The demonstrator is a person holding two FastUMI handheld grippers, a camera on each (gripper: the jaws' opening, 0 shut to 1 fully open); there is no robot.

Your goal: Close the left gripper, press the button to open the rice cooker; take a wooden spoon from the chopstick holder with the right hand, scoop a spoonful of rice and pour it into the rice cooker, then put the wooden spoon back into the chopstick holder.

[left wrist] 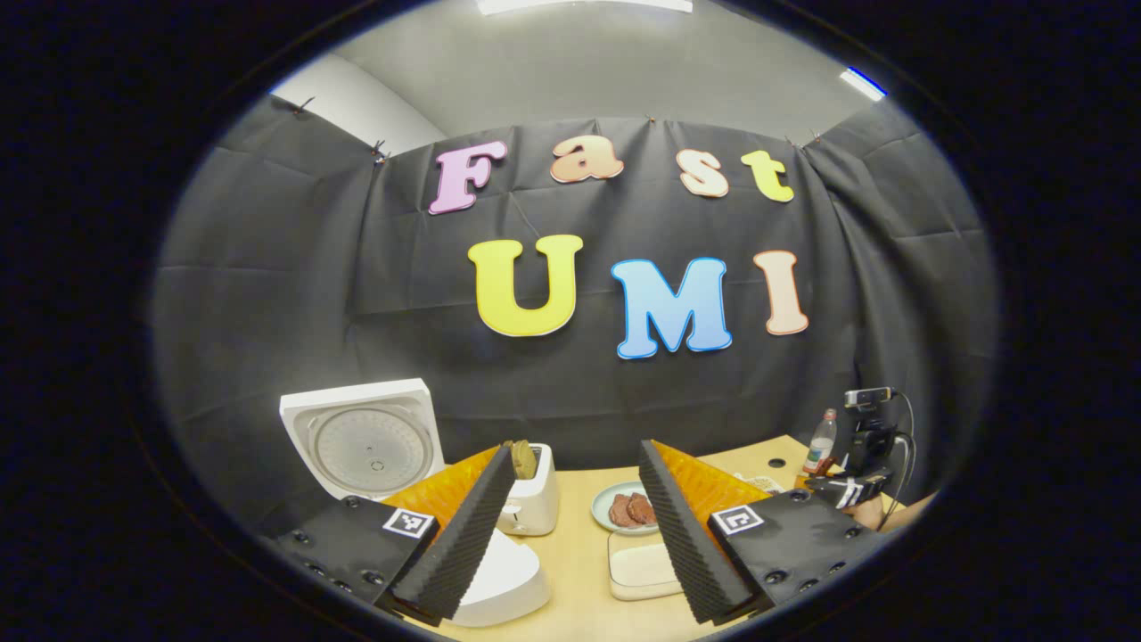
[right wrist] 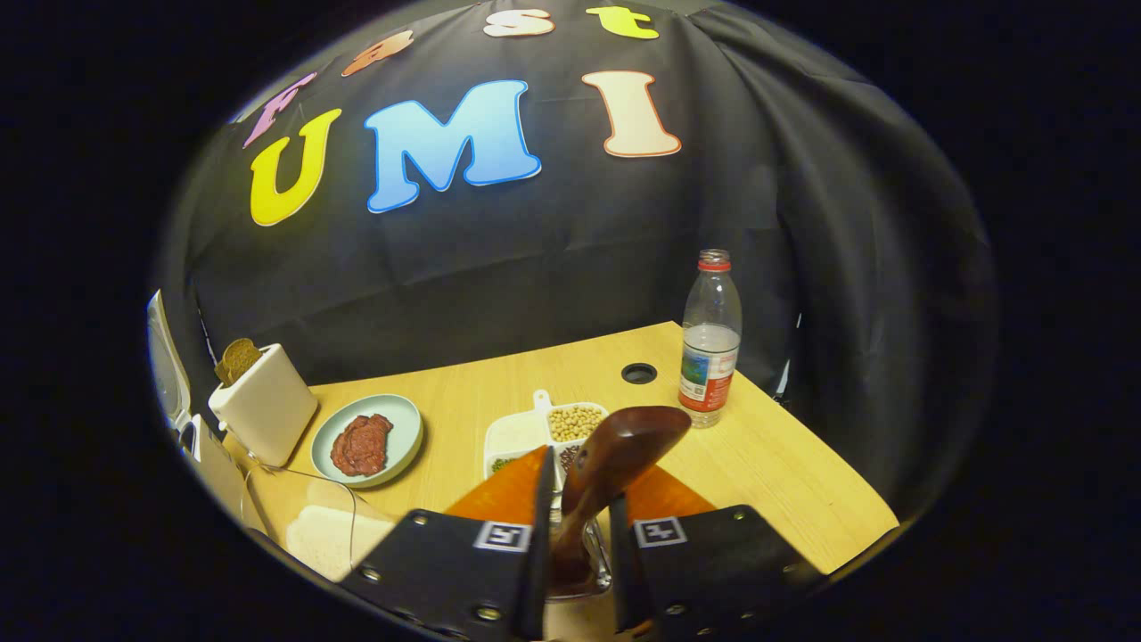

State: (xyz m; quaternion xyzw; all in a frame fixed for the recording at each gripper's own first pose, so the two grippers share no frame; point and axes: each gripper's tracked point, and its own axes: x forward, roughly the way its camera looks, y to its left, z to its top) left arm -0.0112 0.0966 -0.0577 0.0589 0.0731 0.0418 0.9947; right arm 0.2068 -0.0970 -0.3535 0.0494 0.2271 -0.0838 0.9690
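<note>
We have the rice cooker point(left wrist: 374, 446) standing at the left of the desk point(right wrist: 767, 455) with its lid already up, so the button press looks done. In the left gripper view the left tongs point(left wrist: 575, 526) hang wide apart above the cooker's white body, holding nothing.

Over in the right gripper view, the right tongs point(right wrist: 578, 544) sit narrowed on either side of the wooden spoon point(right wrist: 615, 464), its dark bowl pointing up and away from us. The handle drops into what seems to be the glass chopstick holder point(right wrist: 579, 571) just below, though we cannot quite tell whether both fingers are pressing the handle yet.

So the step, we judge, is drawing the spoon out. To do it well, we want a firm pinch low on the handle, then a straight lift along the holder's axis so the glass doesn't tip. The clear container of rice point(right wrist: 325, 535) waits at the near left, beside the plate point(right wrist: 406, 428) and toaster point(right wrist: 266, 406); we should keep the bowl level once it is loaded, and swing wide of the divided dish of beans point(right wrist: 570, 423) and the water bottle point(right wrist: 710, 343).
</note>
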